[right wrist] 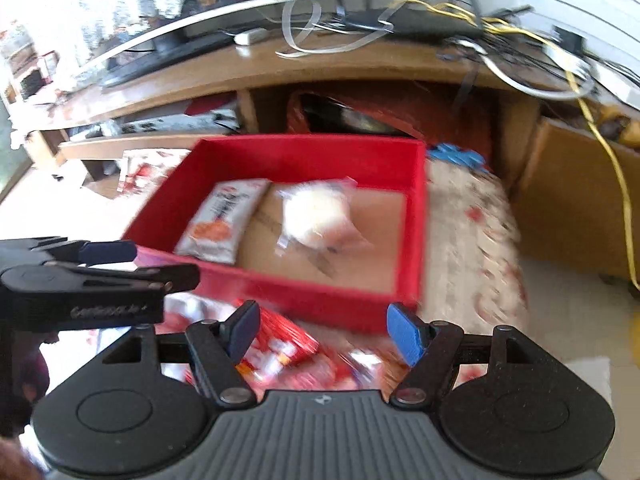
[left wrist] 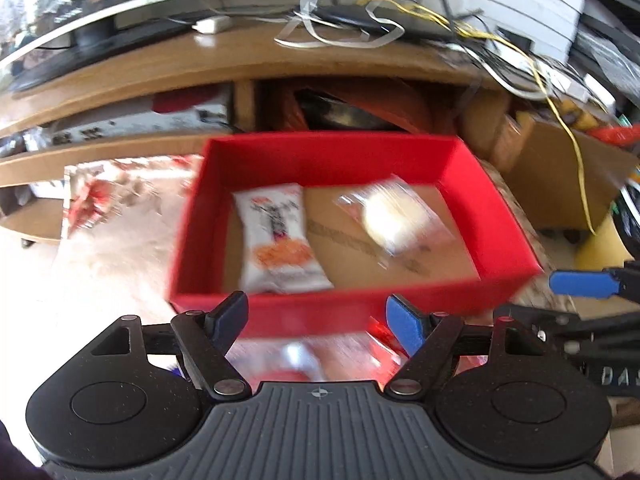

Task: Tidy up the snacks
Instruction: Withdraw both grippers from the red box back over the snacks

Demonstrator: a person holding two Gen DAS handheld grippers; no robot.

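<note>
Red cardboard fills the middle of my left wrist view: the red box [left wrist: 460, 168] sits just beyond my left tongs [left wrist: 318, 316], which are released with nothing between them. Inside the box I see a white-and-orange snack packet [left wrist: 276, 236] at the left and a clear-wrapped pale cake [left wrist: 390, 216] to its right, the two just apart on the brown floor of the box. Below the near wall, right under the tongs, lie blurred loose red wrappers [left wrist: 376, 336]; I cannot tell how many. Far behind stands a wooden desk [left wrist: 224, 56] tangled with cables. My right tongs [left wrist: 580, 284] poke in at the right edge.

From the right wrist view the same box [right wrist: 416, 216] lies ahead and slightly left, both packed items inside it. My right tongs [right wrist: 322, 330] are also spread wide and hold nothing, and a red striped packet [right wrist: 280, 336] lies directly under them, near the box's front wall. The left tongs [right wrist: 108, 252] show at the left.

I judge the step is picking the next loose snack. To do it well I would drop straight down over one wrapper, pinch its middle rather than a flimsy edge, then lift clear of the near wall before placing it in the free space at the box's right.
</note>
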